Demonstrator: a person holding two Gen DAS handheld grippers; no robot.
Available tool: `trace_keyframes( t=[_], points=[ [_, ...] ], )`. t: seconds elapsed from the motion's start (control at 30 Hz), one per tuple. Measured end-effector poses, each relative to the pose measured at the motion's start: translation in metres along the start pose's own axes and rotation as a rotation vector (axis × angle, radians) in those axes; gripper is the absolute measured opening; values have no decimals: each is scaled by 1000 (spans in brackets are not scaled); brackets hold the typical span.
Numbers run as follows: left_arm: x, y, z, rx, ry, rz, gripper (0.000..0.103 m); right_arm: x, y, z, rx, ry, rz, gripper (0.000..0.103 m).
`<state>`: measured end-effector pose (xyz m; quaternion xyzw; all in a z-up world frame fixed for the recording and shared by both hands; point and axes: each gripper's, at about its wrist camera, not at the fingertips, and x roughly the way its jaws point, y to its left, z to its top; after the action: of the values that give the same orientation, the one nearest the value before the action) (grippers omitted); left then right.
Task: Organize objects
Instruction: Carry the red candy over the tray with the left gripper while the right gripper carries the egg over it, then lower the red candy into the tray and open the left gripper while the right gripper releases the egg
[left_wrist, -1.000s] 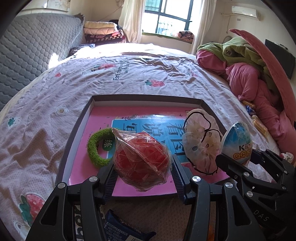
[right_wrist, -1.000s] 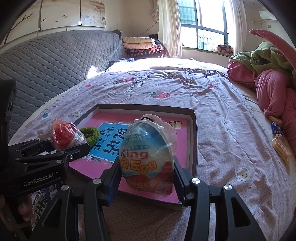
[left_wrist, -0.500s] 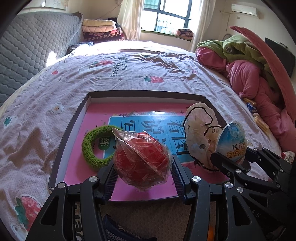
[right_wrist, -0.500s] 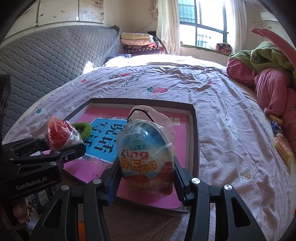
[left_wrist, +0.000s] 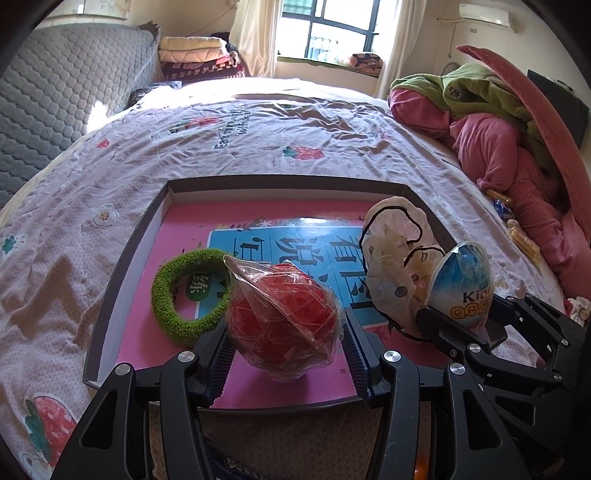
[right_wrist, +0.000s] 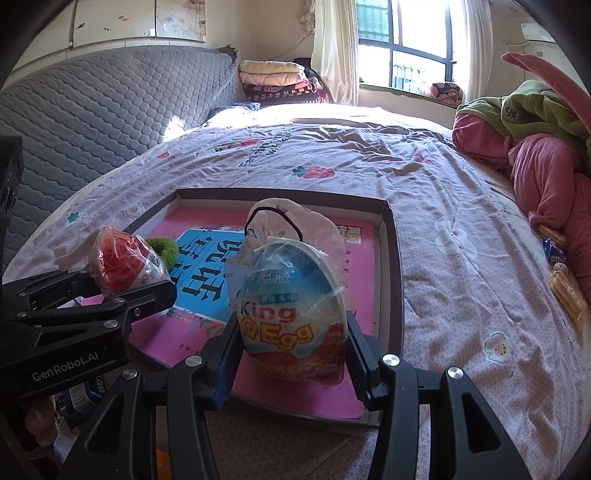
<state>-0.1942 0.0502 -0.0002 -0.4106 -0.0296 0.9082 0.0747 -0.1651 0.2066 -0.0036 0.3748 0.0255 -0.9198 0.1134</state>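
My left gripper (left_wrist: 284, 345) pinches the crinkly plastic-wrapped red ball (left_wrist: 282, 325) at its widest girth above the near edge of the shallow tray (left_wrist: 125, 258), while my right gripper (right_wrist: 291, 349) clamps the light, likely slippery King egg (right_wrist: 291, 310) mid-body, just nearer me than the bagged item (right_wrist: 291, 225).

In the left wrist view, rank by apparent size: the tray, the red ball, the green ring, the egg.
1. tray
2. red ball, inflated by nearness to the camera
3. green ring
4. egg, partly hidden by the right gripper
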Motion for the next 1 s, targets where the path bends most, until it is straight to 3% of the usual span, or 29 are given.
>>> trace_keyframes(
  t=[1.0],
  points=[
    [16,-1,-2,13,15,19,56,9,4,-4,-12,29,-2,51]
  ],
)
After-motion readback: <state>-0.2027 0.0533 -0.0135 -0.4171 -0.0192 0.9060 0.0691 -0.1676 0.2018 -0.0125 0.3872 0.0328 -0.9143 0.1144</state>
